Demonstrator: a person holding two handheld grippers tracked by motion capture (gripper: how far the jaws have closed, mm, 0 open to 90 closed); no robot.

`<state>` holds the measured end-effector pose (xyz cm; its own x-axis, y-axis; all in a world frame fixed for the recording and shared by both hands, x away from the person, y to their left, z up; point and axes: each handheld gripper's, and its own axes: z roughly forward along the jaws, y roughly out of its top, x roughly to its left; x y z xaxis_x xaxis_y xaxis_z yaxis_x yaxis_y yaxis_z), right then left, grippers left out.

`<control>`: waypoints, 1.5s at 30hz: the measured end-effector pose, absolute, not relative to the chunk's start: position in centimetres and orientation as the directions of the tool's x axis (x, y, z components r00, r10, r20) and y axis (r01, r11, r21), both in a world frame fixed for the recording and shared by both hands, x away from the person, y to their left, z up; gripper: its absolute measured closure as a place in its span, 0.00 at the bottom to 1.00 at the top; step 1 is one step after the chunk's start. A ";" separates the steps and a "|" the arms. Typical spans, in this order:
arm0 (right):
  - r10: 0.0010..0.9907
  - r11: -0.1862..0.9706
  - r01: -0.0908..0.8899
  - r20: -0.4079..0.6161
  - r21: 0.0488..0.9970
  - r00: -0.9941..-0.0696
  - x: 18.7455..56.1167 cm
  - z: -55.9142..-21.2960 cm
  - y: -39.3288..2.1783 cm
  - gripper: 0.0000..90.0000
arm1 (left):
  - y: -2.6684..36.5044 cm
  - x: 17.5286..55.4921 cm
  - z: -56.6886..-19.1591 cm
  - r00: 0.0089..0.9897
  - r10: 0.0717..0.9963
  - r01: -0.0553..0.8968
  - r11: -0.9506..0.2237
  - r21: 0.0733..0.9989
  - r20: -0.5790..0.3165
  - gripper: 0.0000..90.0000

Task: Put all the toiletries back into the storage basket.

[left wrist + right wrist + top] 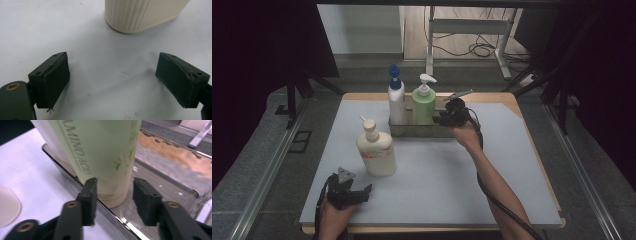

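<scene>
At the centre of the high view, the right gripper reaches into the metal tray beside the green pump bottle, which stands in the tray next to a white bottle with a blue cap. In the right gripper view its 2 jaws stand apart around the bottle's lower part, not clamping it. At lower left, the left gripper rests on the pale grey mat with jaws spread wide and empty, just below the cream pump bottle.

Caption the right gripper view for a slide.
Open right tool poised beside the green bottle standing in the metal tray.
</scene>
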<state>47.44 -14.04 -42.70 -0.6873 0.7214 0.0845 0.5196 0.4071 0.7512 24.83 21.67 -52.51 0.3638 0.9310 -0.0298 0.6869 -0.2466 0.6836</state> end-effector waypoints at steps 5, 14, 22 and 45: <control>0.727 0.401 0.523 0.087 0.752 -0.681 47.6 -42.8 -14.1 0.88 | 21.7 24.8 -52.5 0.364 0.931 0.688 -0.247 0.683 -0.030 0.13; 0.761 0.402 0.560 0.075 0.725 -0.644 48.6 -43.7 -14.1 1.00 | 21.7 24.8 -52.5 0.364 0.931 0.688 -0.248 0.683 -0.029 0.13; 0.786 0.388 0.589 0.079 0.709 -0.613 49.7 -44.3 -13.4 1.00 | 21.7 24.8 -52.5 0.364 0.931 0.688 -0.247 0.683 -0.030 0.13; 0.784 0.432 0.603 0.051 0.671 -0.618 50.4 -45.5 -11.9 0.99 | 21.7 24.8 -52.5 0.364 0.931 0.688 -0.247 0.682 -0.029 0.13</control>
<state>50.42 -11.91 -45.48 -0.6181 0.7845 0.0512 0.6034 0.4316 0.6706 24.83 21.67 -52.50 0.3637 0.9311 -0.0292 0.6881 -0.2474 0.6821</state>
